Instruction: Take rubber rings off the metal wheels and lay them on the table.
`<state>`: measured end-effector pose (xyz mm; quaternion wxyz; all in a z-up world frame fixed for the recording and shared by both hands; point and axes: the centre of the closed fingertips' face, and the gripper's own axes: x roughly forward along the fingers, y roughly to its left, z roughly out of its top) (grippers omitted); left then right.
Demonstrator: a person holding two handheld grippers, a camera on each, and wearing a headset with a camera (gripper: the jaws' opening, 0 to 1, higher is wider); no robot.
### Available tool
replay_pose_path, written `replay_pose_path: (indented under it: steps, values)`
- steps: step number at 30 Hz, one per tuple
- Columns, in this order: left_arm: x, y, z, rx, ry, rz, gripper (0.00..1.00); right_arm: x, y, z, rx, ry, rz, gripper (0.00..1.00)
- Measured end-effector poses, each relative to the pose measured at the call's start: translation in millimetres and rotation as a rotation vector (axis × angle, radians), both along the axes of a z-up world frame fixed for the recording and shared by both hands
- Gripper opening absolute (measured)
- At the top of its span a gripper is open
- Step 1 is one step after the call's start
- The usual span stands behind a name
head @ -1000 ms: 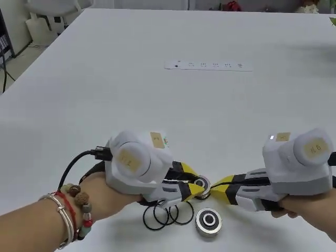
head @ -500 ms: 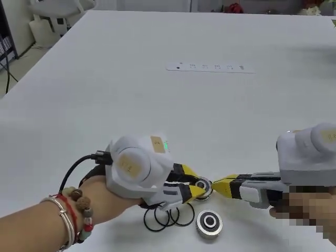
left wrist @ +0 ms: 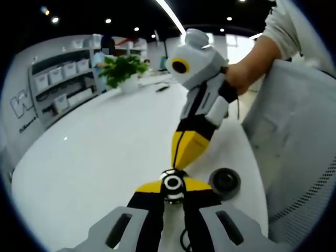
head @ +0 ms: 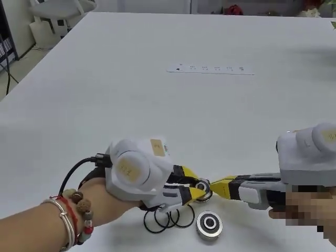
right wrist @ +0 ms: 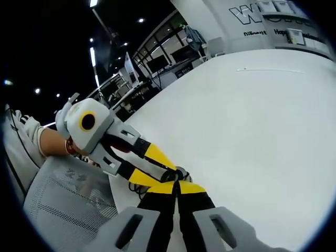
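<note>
My left gripper (head: pixel 197 189) is shut on a small metal wheel (head: pixel 203 186) held just above the table; its yellow tips clamp the wheel (left wrist: pixel 173 183) from both sides. My right gripper (head: pixel 213 188) comes in from the right, shut, its tips pinching the wheel's black rubber ring at the rim (right wrist: pixel 181 174). Three black rubber rings (head: pixel 167 217) lie overlapping on the table under my left gripper. A second metal wheel (head: pixel 209 223) lies flat just right of them, also seen as the second wheel (left wrist: pixel 225 180).
A white power strip (head: pixel 210 69) lies far back on the white table (head: pixel 131 105). A grey mesh chair (left wrist: pixel 294 157) stands by the table's near edge. Open tabletop stretches ahead and to both sides.
The right hand has drawn back to the right and lower, while its tips stay at the wheel. The left gripper still holds the wheel in about the same place.
</note>
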<state>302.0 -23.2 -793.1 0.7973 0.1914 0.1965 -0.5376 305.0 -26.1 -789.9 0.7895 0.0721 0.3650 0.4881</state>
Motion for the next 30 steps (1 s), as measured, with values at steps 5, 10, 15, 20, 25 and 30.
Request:
replay_pose_path:
  steps: [5,10,15,20,25,30]
  values:
    - [0.6,-0.7,-0.1,-0.003,0.003,0.004,0.14,-5.1,10.2,12.8,0.059,0.001,0.037,0.0]
    - [1.0,-0.6,0.0,-0.003,0.009,0.015,0.14,1.1,9.6,12.8,0.03,-0.031,0.027,0.0]
    - [0.4,0.0,1.0,0.019,0.015,0.009,0.15,3.3,3.4,11.3,0.021,-0.022,0.009,0.0]
    - [-0.3,1.6,10.9,0.016,0.012,0.004,0.18,4.8,1.4,14.0,0.018,-0.027,0.005,0.0]
    - [-5.1,9.5,21.5,0.016,0.049,-0.004,0.35,9.3,-4.7,21.6,0.016,-0.046,-0.011,0.0]
    - [-8.1,21.3,33.3,0.033,0.06,0.002,0.47,10.3,-10.5,27.9,0.015,-0.053,-0.031,0.0]
